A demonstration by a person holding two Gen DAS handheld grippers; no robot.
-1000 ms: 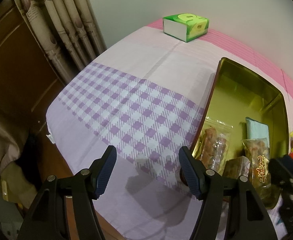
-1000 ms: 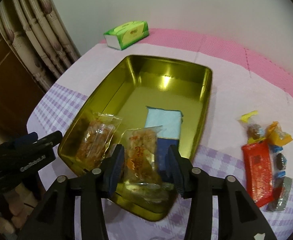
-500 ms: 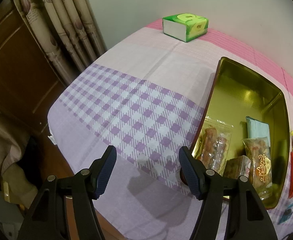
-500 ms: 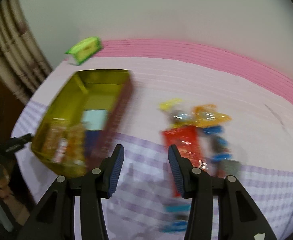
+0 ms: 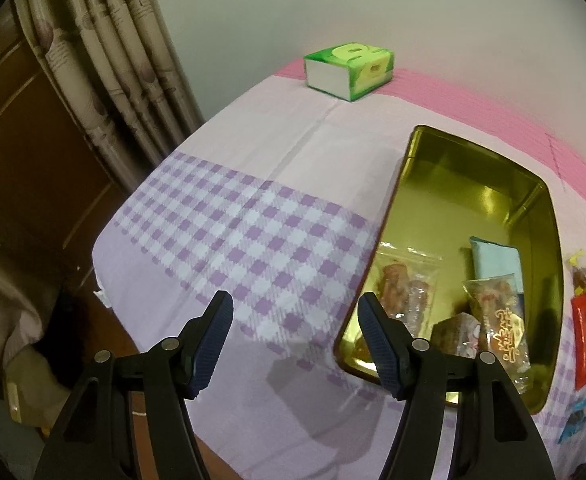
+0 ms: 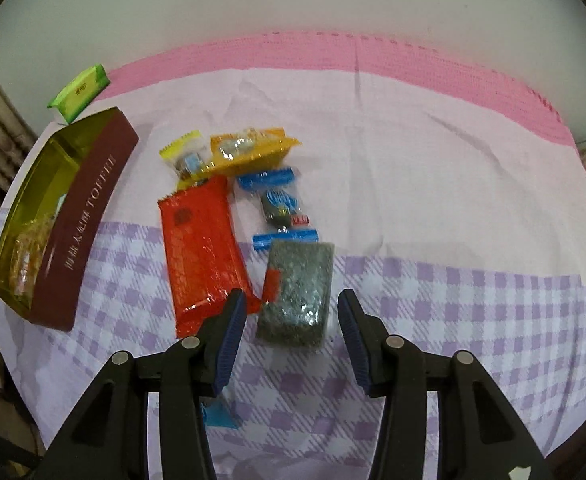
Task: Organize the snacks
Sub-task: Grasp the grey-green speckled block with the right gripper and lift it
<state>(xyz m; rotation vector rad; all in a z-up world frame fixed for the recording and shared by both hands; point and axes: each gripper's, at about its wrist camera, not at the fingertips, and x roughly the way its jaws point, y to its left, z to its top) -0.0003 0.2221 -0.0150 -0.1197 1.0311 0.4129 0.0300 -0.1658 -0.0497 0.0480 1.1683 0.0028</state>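
Observation:
A gold tin (image 5: 393, 216) with maroon sides (image 6: 81, 216) holds two clear packets of brown snacks (image 5: 405, 292), a light blue packet (image 5: 493, 260) and a small box (image 5: 453, 332). To its right on the cloth lie loose snacks: a red packet (image 6: 201, 256), an orange packet (image 6: 249, 148), a blue-wrapped candy (image 6: 279, 204) and a grey speckled packet (image 6: 297, 292). My right gripper (image 6: 291, 312) hovers open over the grey packet, its pads clear of it. The left gripper (image 5: 295, 320) is open and empty over checked cloth, left of the tin.
A green tissue box (image 5: 349, 70) stands at the table's far edge by the wall. Curtains (image 5: 105, 64) and a wooden door hang beyond the left edge. A small blue wrapper (image 6: 217, 412) lies near the front edge under my right gripper.
My right gripper has swung from above the tin across to the pile of loose snacks on the right. The left gripper has stayed almost where it was.

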